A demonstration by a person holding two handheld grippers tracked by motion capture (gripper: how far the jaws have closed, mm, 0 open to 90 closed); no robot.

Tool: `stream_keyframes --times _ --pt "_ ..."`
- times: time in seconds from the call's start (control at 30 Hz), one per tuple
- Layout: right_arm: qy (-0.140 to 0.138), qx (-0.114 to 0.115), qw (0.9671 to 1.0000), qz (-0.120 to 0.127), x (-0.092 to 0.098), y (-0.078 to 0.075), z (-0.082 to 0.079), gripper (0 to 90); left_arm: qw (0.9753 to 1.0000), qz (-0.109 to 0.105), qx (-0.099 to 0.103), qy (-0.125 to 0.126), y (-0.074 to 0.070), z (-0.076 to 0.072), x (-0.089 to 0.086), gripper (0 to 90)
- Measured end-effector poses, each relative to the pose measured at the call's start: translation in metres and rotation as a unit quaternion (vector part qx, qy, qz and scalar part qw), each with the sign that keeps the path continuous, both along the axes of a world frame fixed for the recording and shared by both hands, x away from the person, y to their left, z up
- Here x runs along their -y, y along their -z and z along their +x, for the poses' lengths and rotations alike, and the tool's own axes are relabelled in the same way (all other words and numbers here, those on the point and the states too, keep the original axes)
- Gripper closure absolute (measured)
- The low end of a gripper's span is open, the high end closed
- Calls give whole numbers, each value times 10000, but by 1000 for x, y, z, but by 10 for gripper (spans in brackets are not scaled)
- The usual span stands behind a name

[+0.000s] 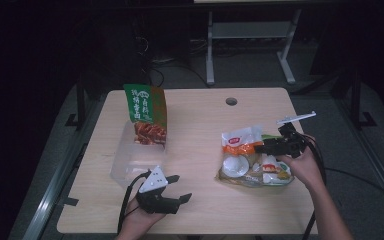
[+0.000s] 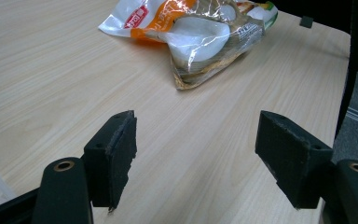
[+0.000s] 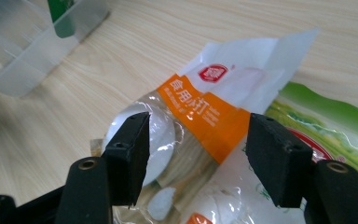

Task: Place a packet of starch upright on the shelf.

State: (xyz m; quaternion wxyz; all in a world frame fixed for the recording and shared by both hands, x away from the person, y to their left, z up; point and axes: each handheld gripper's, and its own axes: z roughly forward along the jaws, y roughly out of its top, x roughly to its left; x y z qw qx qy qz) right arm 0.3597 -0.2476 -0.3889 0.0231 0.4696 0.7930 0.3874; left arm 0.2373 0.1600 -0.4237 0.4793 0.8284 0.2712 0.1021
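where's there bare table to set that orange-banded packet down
Bare wood runs down the middle of the table, between the clear bin holding the green pouch and the snack packets, and along the far edge by the round hole. It is crowded around the right gripper and near the left gripper.

The bench (image 1: 195, 125) is pale, matt wood-grain laminate. The snack bag (image 3: 214, 116) is glossy, crinkled plastic film. The bin (image 1: 130, 160) is clear plastic. The pads (image 2: 116, 154) are rough black foam.
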Motion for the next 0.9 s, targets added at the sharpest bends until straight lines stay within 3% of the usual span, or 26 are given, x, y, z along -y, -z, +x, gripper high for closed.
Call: stream_keyframes --times 0.37,0.47,0.53,0.63,0.9 --pt "25 -215 9997 -69 6 18 5 425 10000 16 -10 7 0 2 0 289" --pt "-27 -272 9996 -31 5 21 9 475 10000 13 -52 6 1 3 1 289" --pt "-44 -327 9995 -12 4 23 12 588 10000 9 -45 8 1 3 1 290" --pt "-82 -492 9988 21 1 29 16 650 10000 -60 -50 11 1 2 1 289" --pt "-117 -665 9977 30 -11 40 24 739 10000 -21 -23 32 0 1 2 290"
